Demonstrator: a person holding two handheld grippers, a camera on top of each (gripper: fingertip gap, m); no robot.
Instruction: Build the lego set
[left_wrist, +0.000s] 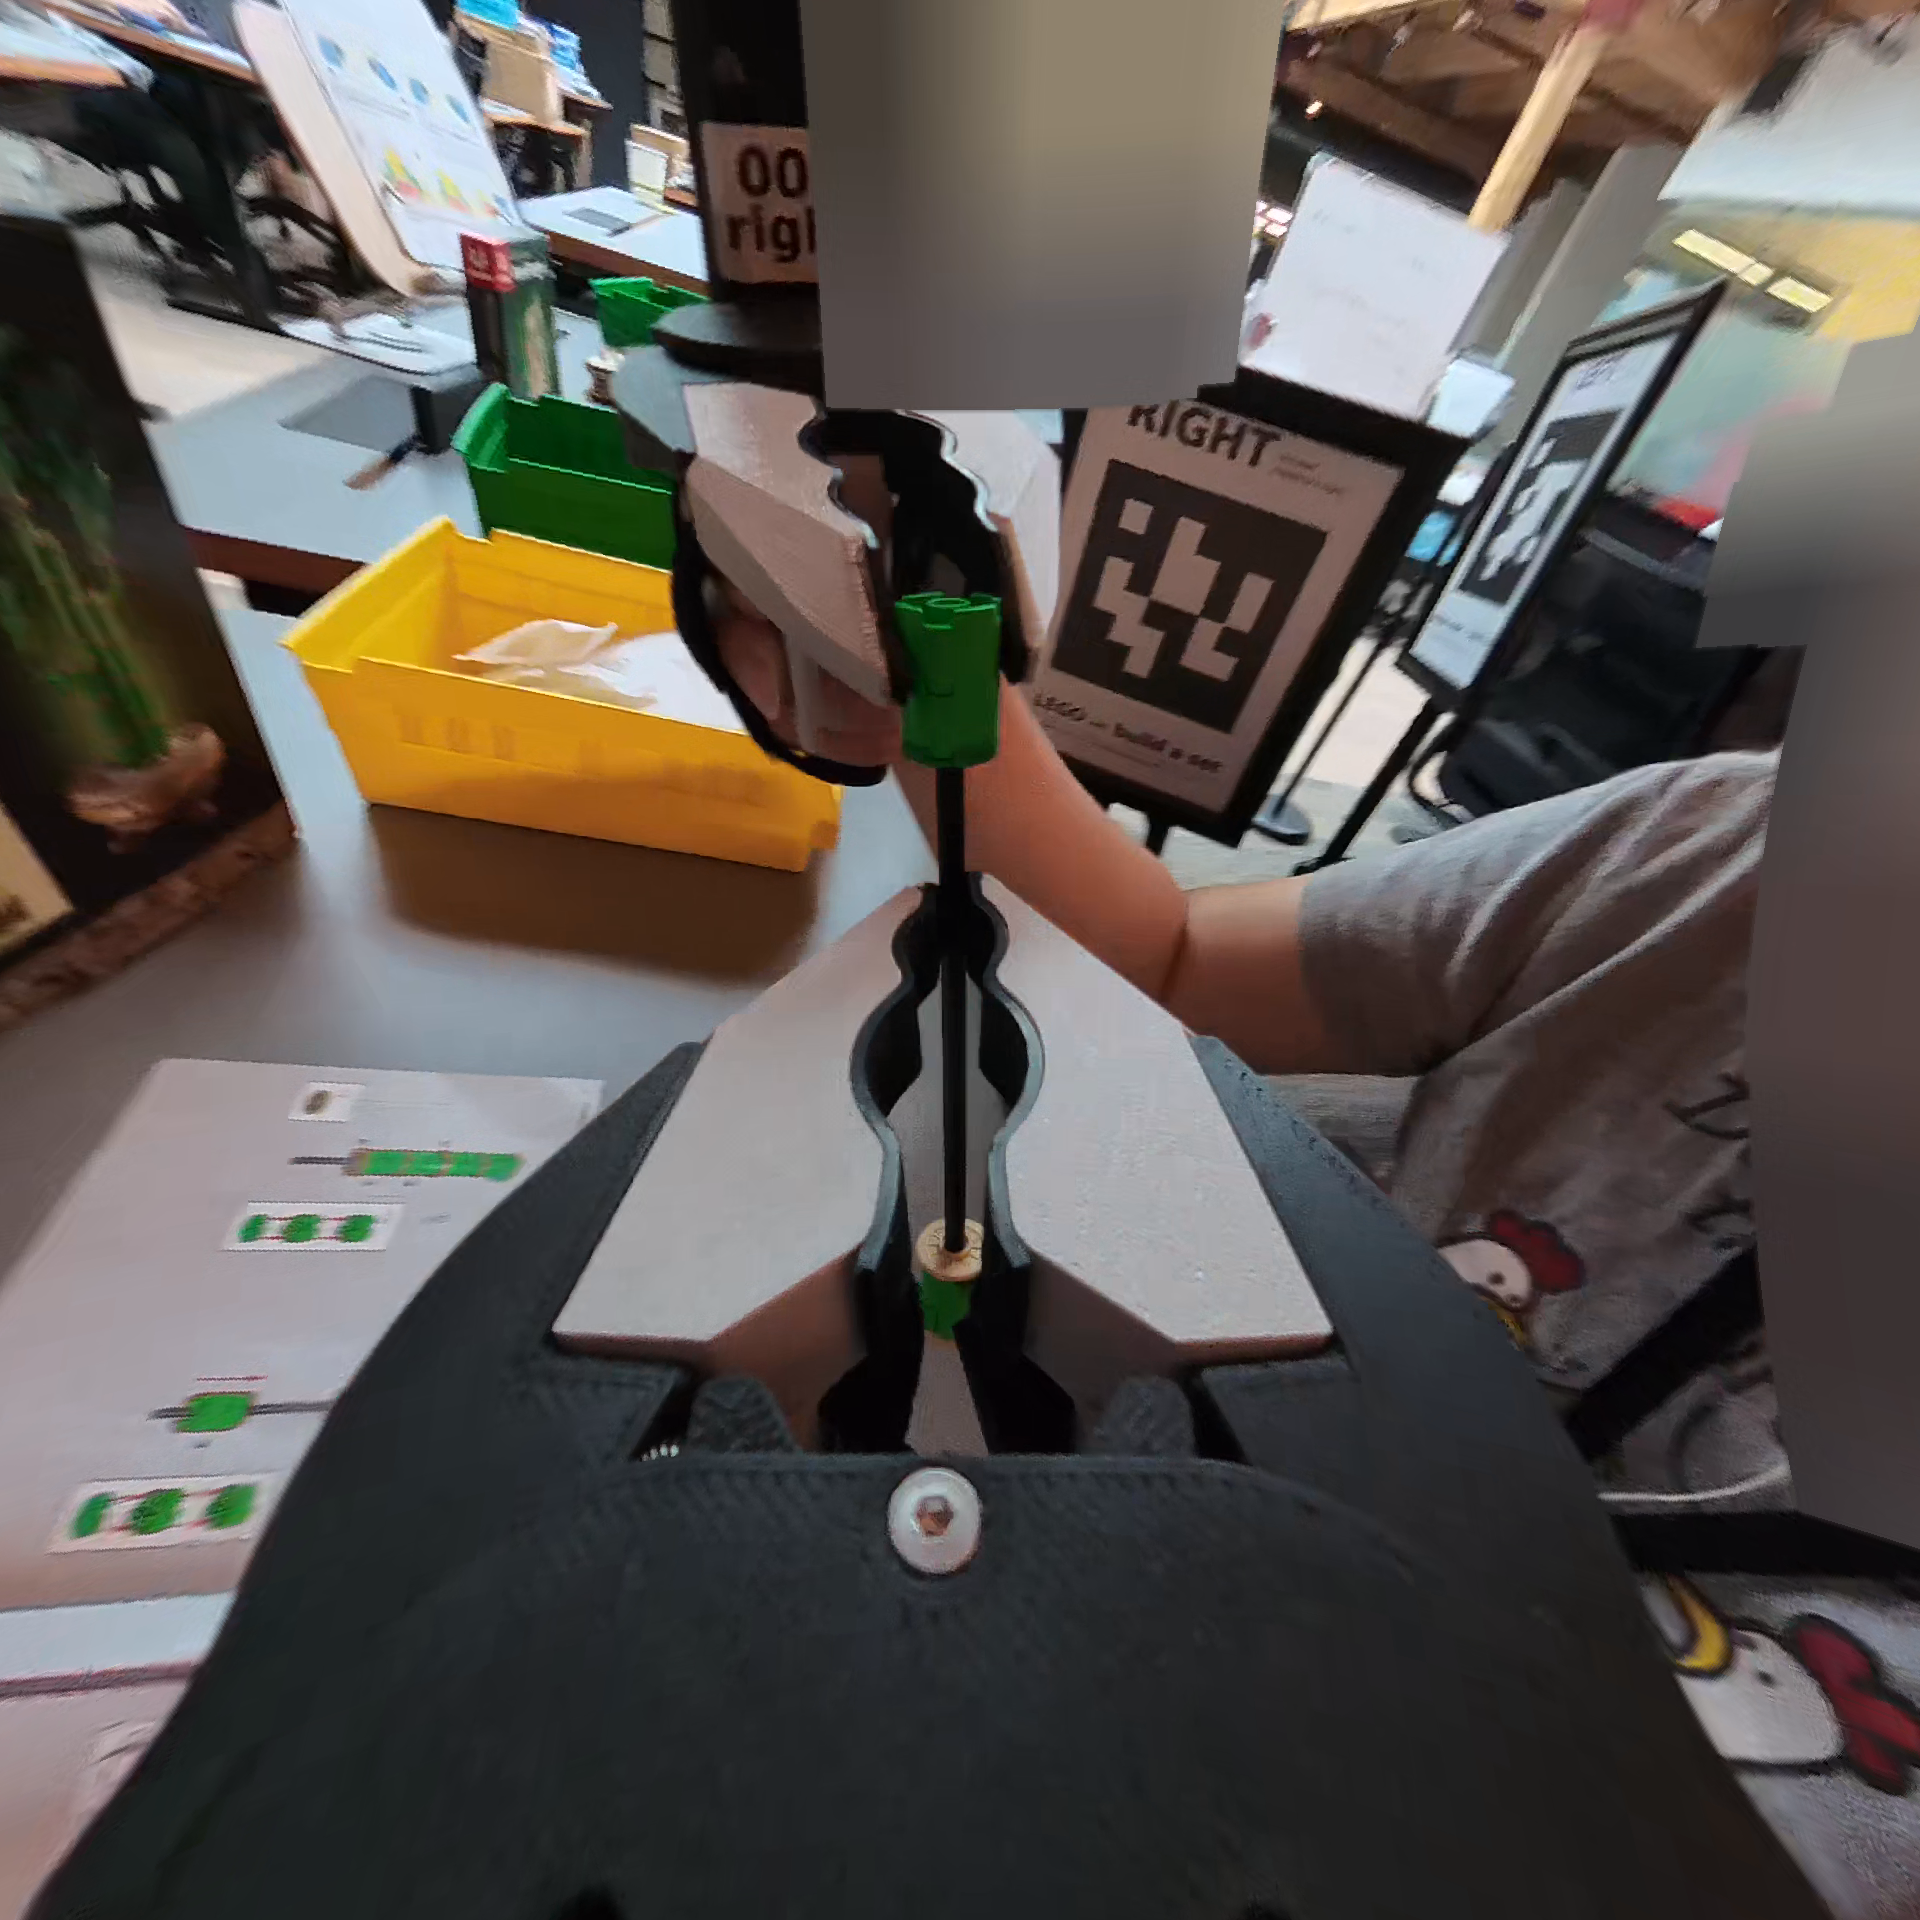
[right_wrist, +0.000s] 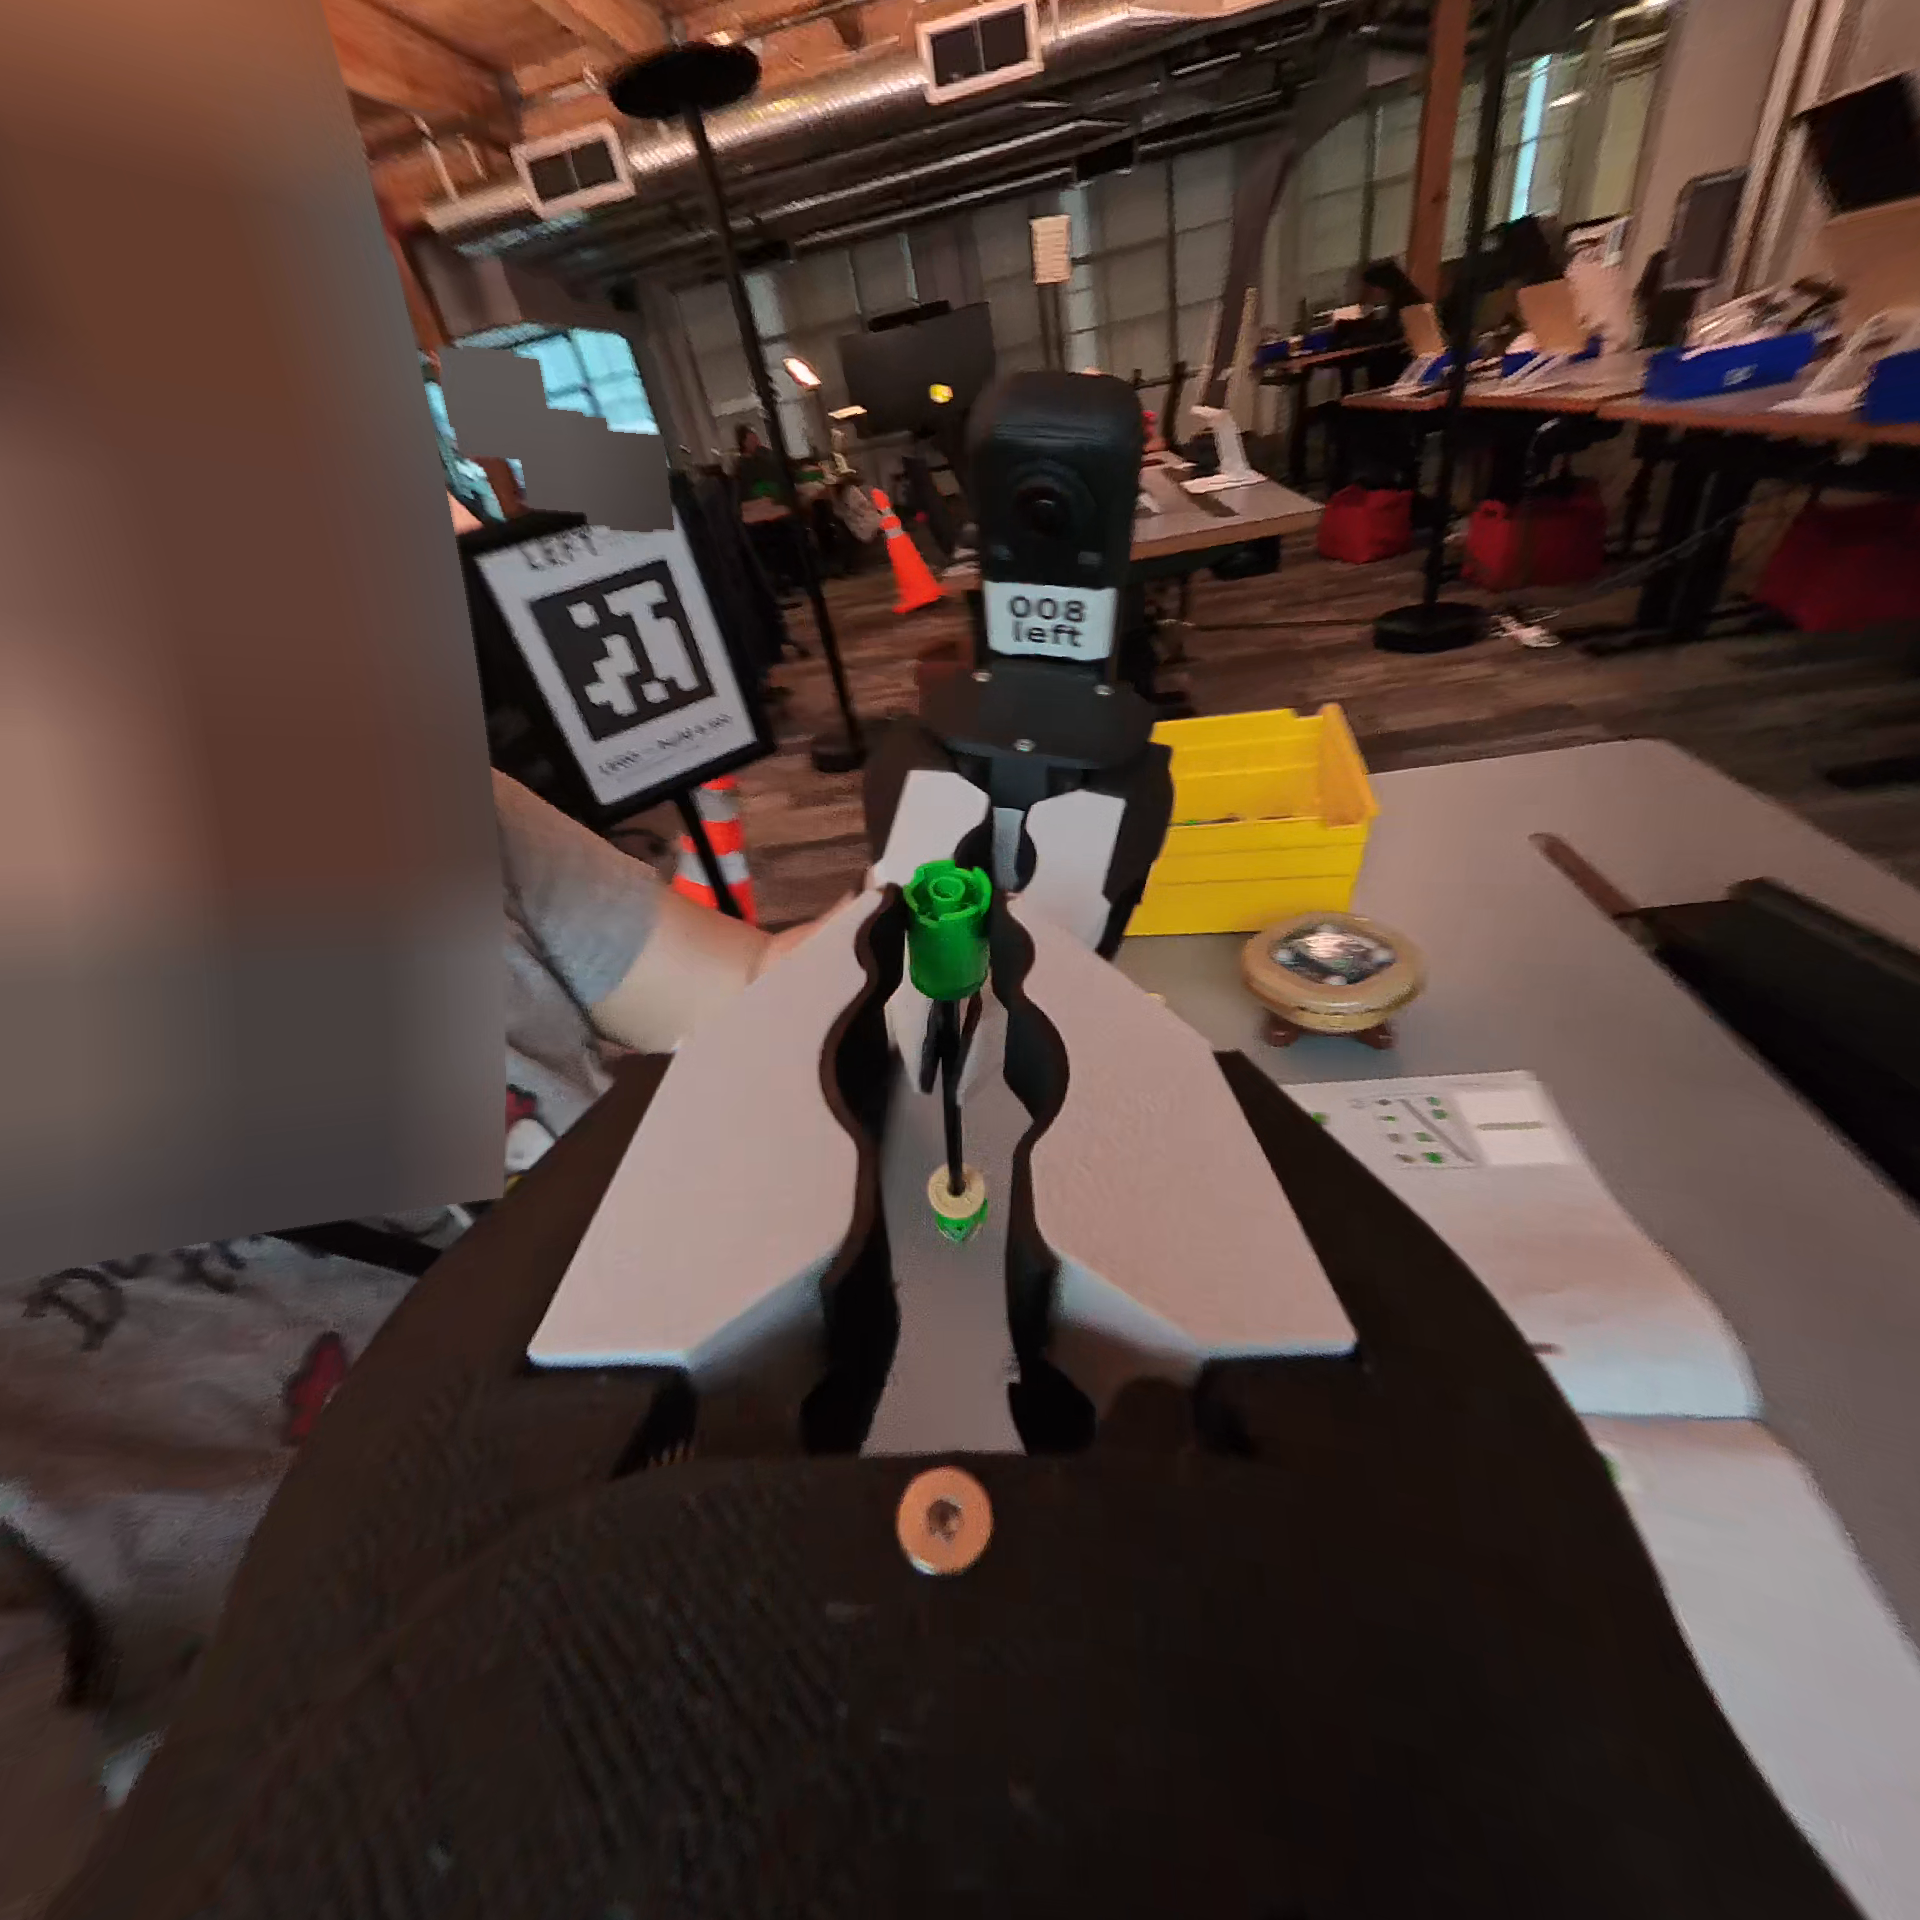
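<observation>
Here the gray table (left_wrist: 520, 935) holds a yellow bin (left_wrist: 540, 707) and instruction sheet (left_wrist: 260, 1247). Above it, the left gripper (left_wrist: 951, 914) clamps a thin black rod (left_wrist: 953, 1039); the right gripper (right_wrist: 940, 914) pinches the green brick (right_wrist: 943, 935) at the rod's tip.

The instruction sheet (left_wrist: 312, 1299) is blurred, its steps unreadable, and the left tool (left_wrist: 951, 1081) covers its right part. The black rod (left_wrist: 953, 1039) hides its lower end behind a tan ring (left_wrist: 952, 1250). The yellow bin's (right_wrist: 1262, 821) contents are too small to tell
</observation>
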